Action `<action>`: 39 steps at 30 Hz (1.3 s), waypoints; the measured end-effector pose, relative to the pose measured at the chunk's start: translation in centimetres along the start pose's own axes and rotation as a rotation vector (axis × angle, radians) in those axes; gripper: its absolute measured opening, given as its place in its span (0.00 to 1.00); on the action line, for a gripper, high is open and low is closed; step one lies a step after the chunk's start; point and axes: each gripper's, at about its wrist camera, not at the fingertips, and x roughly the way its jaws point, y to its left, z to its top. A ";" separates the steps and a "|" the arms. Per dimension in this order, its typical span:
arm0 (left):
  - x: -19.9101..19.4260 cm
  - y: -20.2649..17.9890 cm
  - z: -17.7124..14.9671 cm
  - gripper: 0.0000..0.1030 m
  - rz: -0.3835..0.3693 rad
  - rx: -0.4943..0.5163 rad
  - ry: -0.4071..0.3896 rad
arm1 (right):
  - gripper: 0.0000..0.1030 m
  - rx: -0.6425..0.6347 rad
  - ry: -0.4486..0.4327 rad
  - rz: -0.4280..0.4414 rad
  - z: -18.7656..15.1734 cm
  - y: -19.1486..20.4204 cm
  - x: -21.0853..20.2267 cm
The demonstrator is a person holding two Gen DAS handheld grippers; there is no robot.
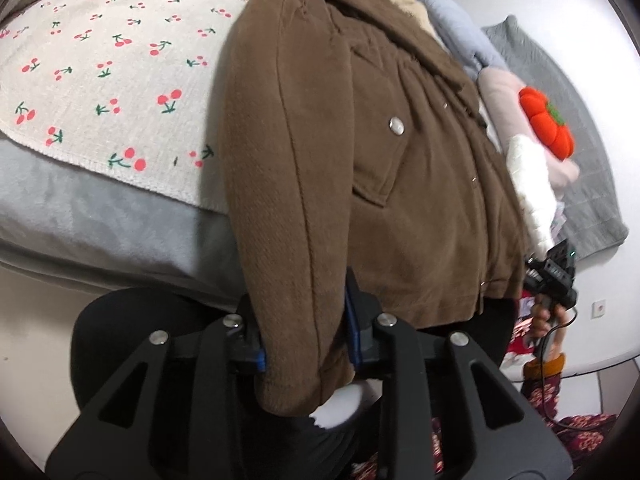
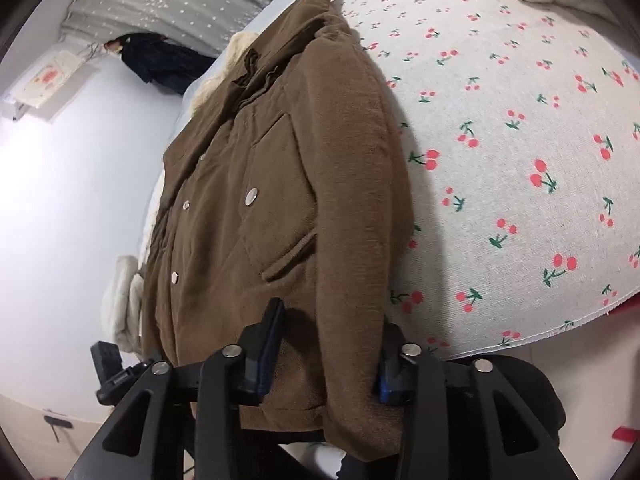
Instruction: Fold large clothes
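Both sleeve cuffs of the brown jacket [image 1: 400, 168] on the bed [image 1: 100, 216] sit between pads: left gripper [image 1: 306, 344] and right gripper [image 2: 324, 364] each appear clamped on one. Only the left wrist view shows the orange pumpkin cushion [image 1: 546, 122] beyond the jacket, while only the right shows dark clothing [image 2: 164, 62] hanging past its collar.

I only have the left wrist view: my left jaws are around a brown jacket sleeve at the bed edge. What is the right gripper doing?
Observer: The right gripper has the other sleeve of the brown jacket between its pads near the cuff; it looks clamped.
Operator: How does that sleeve lie?
Observer: Straight along the jacket's outer edge, next to the cherry-print blanket.
Operator: Anything beyond the collar on that side?
Observer: A dark garment, it seems, against the white wall, apart from the jacket.
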 end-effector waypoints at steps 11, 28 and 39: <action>-3.7 -2.0 1.1 0.12 -0.276 -0.044 -0.141 | 0.09 -0.059 -0.081 0.124 0.7 2.2 -3.3; -13.7 -5.6 15.7 0.12 -0.449 0.055 -0.530 | 0.08 -0.197 -0.431 0.336 14.9 13.2 -10.2; -11.2 -5.7 32.5 0.12 -0.278 -0.039 -0.625 | 0.08 -0.093 -0.545 0.243 29.9 14.1 -6.6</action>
